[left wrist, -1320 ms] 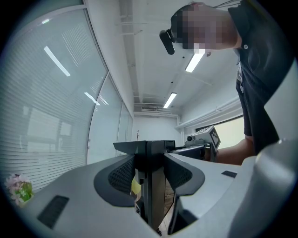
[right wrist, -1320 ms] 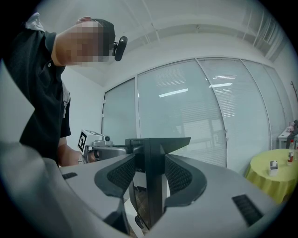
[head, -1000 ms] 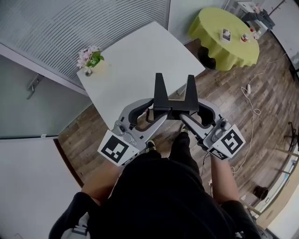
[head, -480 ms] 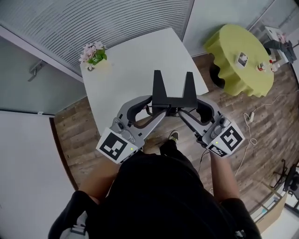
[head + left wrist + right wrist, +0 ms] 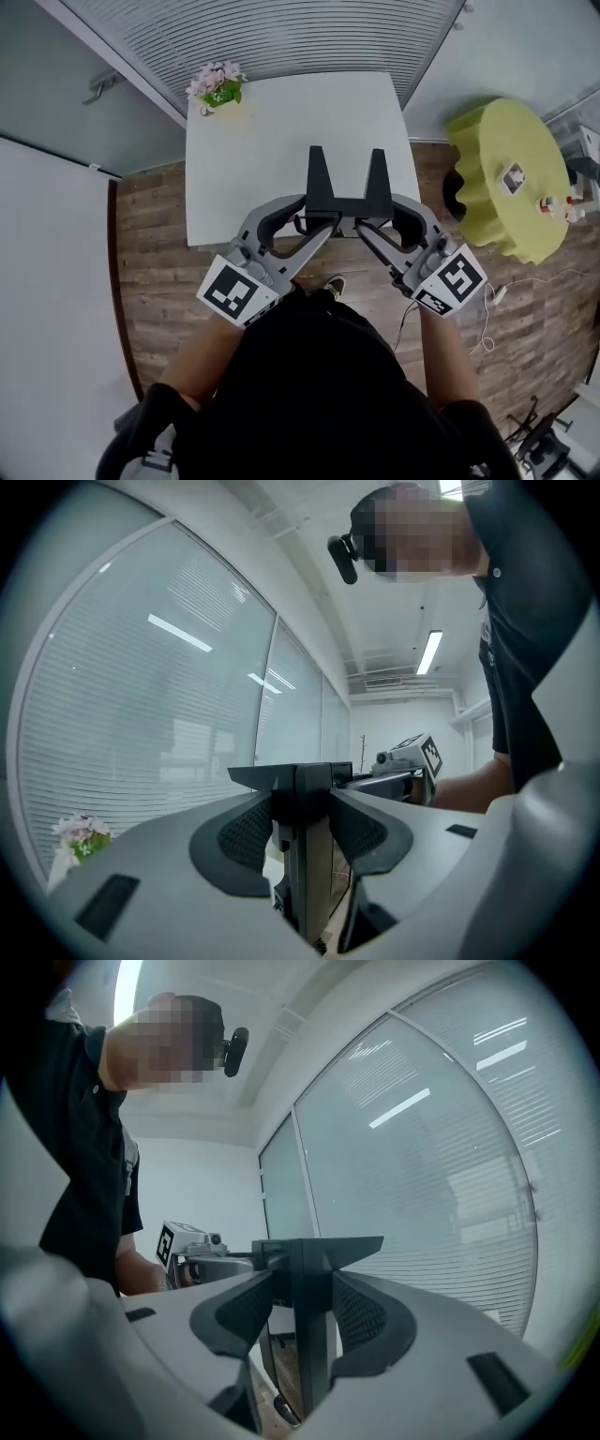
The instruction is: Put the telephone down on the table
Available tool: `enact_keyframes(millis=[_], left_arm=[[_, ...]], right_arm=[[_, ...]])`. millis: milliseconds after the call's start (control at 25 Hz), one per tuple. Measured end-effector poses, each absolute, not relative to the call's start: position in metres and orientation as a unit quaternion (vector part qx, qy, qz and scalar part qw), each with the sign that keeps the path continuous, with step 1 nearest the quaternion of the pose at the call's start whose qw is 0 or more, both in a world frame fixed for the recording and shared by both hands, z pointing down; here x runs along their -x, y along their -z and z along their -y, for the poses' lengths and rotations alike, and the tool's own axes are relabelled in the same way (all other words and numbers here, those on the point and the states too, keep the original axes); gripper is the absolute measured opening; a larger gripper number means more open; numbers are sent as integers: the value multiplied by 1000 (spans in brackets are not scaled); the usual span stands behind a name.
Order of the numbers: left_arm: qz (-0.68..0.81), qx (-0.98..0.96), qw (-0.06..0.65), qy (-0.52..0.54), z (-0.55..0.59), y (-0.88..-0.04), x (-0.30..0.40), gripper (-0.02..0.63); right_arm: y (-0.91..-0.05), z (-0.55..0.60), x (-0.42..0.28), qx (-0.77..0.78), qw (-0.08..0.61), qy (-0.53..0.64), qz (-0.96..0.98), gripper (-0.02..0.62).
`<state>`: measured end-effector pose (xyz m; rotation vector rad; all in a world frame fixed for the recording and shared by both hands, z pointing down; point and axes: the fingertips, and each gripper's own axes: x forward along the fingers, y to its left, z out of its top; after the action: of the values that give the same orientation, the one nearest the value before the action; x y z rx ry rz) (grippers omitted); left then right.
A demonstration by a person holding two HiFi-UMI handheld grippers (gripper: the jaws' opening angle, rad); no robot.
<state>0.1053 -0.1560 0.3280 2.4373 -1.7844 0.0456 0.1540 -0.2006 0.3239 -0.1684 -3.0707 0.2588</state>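
Note:
The telephone (image 5: 345,192) is a black piece with two upright prongs, held level between both grippers over the near edge of the white table (image 5: 272,141). My left gripper (image 5: 316,221) grips its left end, my right gripper (image 5: 373,223) its right end. In the left gripper view the telephone (image 5: 302,808) stands clamped between the ribbed pads (image 5: 246,834), with the right gripper (image 5: 411,761) beyond it. The right gripper view shows the telephone (image 5: 314,1297) clamped the same way, and the left gripper (image 5: 192,1252) behind it.
A small pot of pink flowers (image 5: 217,86) stands at the table's far left corner. A round table with a yellow cloth (image 5: 511,178) is to the right. A glass wall with blinds (image 5: 281,28) runs behind the table. Cables (image 5: 487,309) lie on the wooden floor.
The person has turned and stepped in: the white table has swung from the upper left to straight ahead under the telephone. Both grippers keep the same hold.

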Motion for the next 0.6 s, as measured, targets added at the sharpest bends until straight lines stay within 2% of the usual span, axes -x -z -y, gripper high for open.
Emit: enact_keyframes(millis=[600], left_arm=[[645,-757,98,-19,164,-368,-62,195]], right_arm=[[-368,215,-103,128,56,-131,982,212]])
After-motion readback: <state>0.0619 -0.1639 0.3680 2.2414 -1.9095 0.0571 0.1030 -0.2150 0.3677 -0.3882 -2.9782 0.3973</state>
